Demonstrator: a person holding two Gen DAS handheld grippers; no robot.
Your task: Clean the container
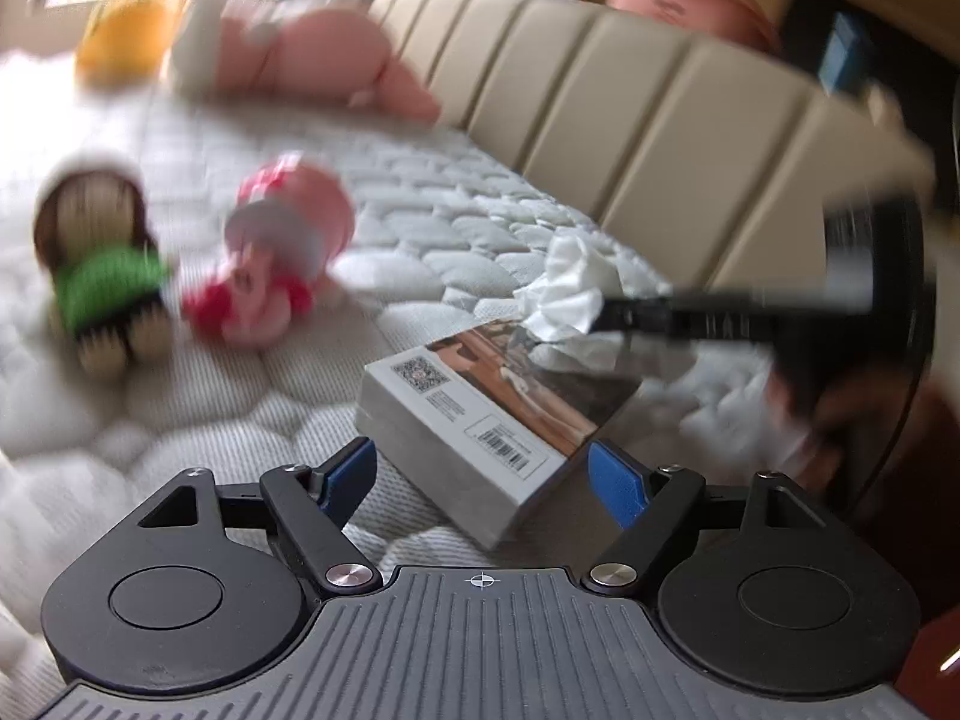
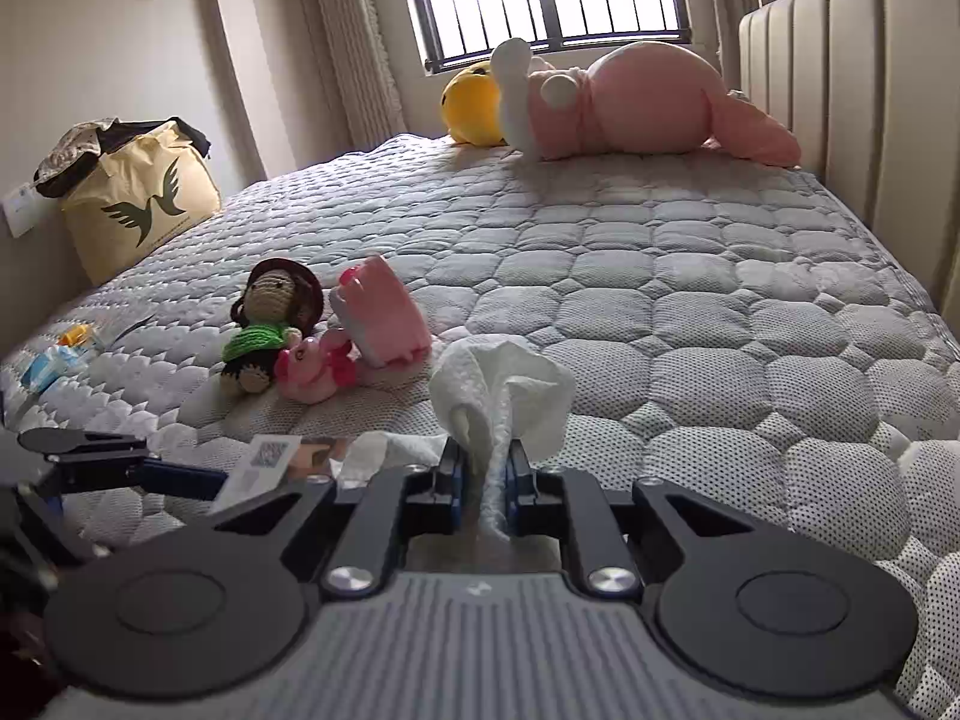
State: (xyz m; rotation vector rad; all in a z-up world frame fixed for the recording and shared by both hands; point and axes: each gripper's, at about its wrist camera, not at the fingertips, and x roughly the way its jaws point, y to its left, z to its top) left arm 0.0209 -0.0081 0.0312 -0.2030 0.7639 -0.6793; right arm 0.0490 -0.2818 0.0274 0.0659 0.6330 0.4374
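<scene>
Clamping a white tissue [image 2: 501,387], the right gripper [image 2: 483,471] has its jaws together on the twisted lower end. The left gripper [image 1: 483,477] is spread apart, its blue pads on either side of a grey box [image 1: 480,420] without touching it. This box lies on the quilted bed [image 2: 660,276], tissue touching its far end. Soft toys [image 2: 288,330] lie nearby.

Likely a home bedroom: quilted mattress [image 2: 660,276]; padded headboard [image 2: 840,90]; plush toys [image 2: 630,102].
</scene>
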